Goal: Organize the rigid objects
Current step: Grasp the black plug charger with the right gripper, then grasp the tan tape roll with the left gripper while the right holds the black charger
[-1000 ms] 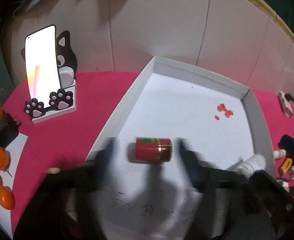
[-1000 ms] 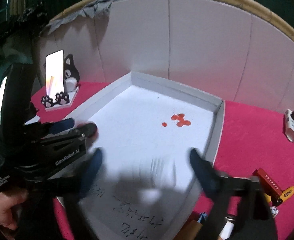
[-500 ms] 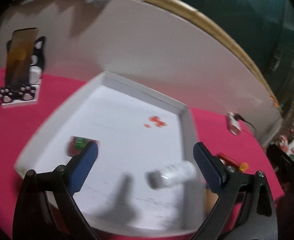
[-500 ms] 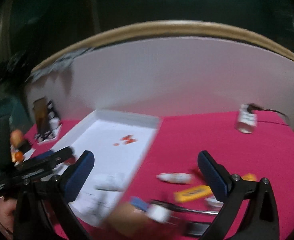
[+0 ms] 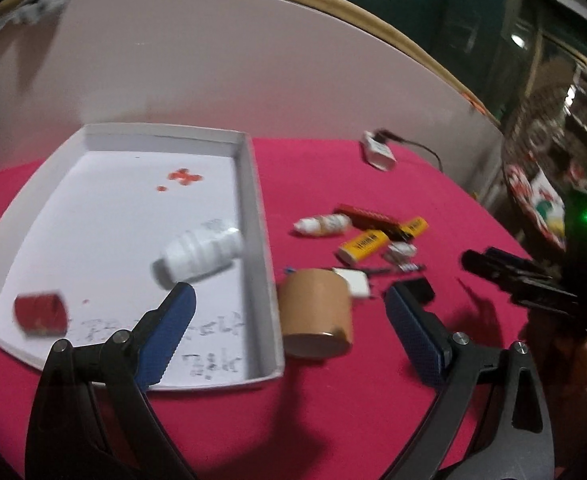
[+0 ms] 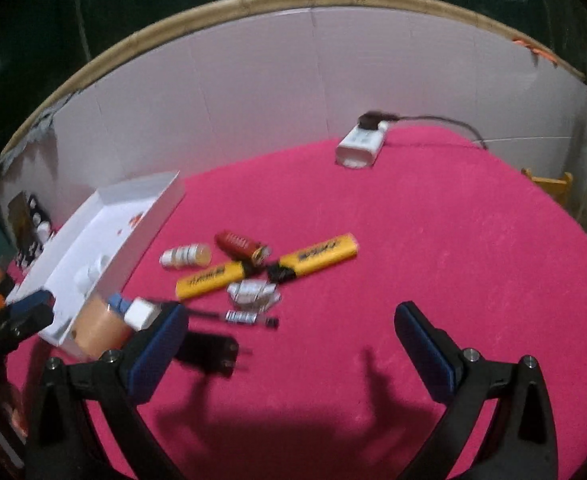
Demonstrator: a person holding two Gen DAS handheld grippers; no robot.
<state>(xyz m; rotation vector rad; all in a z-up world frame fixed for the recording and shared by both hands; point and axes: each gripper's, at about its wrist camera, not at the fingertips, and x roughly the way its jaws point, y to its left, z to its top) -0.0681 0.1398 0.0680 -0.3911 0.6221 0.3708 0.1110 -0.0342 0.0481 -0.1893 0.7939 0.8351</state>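
Left claw (image 5: 289, 328) hanging spread, gripping nothing, over near edge of table (image 5: 373, 400). Right claw (image 6: 289, 336) likewise spread, empty. Brown tape roll (image 5: 317, 312) lying just outside right wall of white tray (image 5: 267, 280), touching it. Inside tray: red can (image 5: 39, 314) lying near front left, white bottle (image 5: 201, 254) lying toward right wall. Farther, mid-table: black plug (image 6: 209, 350), two yellow markers (image 6: 317, 258), small white bottle (image 6: 185, 256) sitting loose, close together. White charger (image 6: 361, 144) resting at far edge.

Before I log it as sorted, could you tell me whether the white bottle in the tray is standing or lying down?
Lying down: the white bottle rests on its side on the tray floor, near the right wall.
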